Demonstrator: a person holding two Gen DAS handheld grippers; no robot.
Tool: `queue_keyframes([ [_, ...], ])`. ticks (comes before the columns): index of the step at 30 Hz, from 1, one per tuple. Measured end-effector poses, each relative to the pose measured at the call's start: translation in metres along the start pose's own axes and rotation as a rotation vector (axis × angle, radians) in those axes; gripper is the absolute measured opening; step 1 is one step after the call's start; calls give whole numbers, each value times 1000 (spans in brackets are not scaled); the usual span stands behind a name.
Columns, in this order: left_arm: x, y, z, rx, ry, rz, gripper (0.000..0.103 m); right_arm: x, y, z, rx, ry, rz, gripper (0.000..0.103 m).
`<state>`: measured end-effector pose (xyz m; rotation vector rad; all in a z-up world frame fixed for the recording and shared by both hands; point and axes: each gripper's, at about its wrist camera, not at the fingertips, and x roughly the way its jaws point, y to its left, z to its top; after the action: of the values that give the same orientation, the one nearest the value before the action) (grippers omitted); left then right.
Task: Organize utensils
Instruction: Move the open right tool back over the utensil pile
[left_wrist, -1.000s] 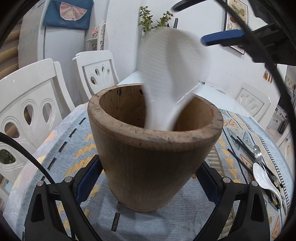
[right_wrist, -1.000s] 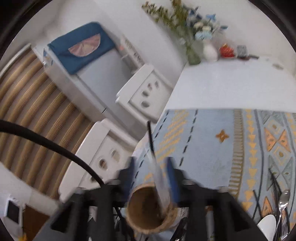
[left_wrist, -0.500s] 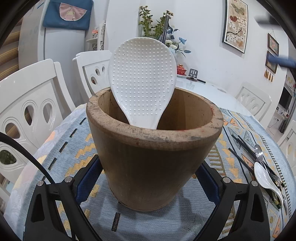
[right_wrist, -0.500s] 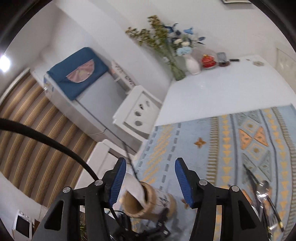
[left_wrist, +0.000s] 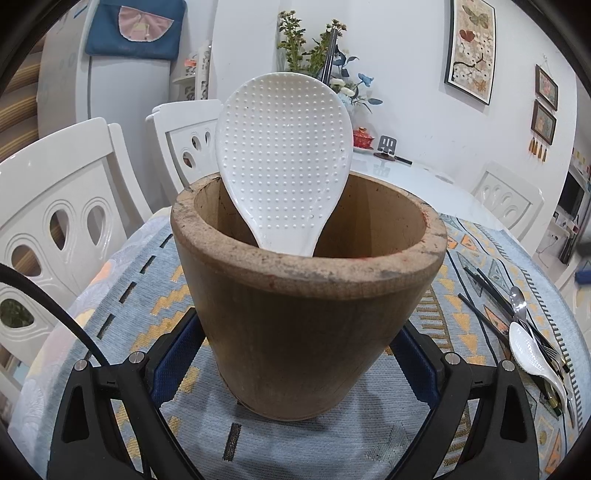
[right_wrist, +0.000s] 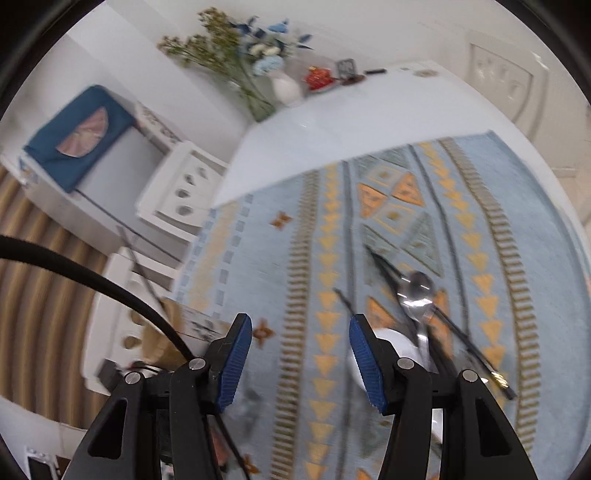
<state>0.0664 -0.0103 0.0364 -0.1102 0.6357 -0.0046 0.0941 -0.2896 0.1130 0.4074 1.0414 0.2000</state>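
Right tool (right_wrist: 301, 360) now off paddle (left_wrist: 282, 162), above spoon (right_wrist: 417, 291).

no readable text, brand, number or sign in either view, markings on the side of the wooden holder (right_wrist: 192, 325) in the right wrist view too blurred to read, framed wall pictures (left_wrist: 471, 51) showing flowers and butterflies only, no lettering

A brown wooden pot (left_wrist: 306, 310) holds a white dimpled rice paddle (left_wrist: 282, 155). The cloth (right_wrist: 424, 206) under it is pale blue with orange triangles and diamonds. Blue pads (right_wrist: 364, 363) line the black gripper.
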Motion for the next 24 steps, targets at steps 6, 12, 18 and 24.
queue_keyframes([
  [6, 0, 0, 0, 2, -1, 3, 96, 37, -28, -25, -16, 152, -93, 53],
  [12, -1, -1, -1, 2, 0, 3, 96, 62, -50, -35, -10, 220, -160, 53],
  [18, -1, -1, -1, 2, 0, 3, 96, 63, -46, -42, -41, 255, -186, 53],
  [24, -1, -1, -2, 0, -3, 0, 96, 61, -35, -53, -82, 270, -211, 51],
])
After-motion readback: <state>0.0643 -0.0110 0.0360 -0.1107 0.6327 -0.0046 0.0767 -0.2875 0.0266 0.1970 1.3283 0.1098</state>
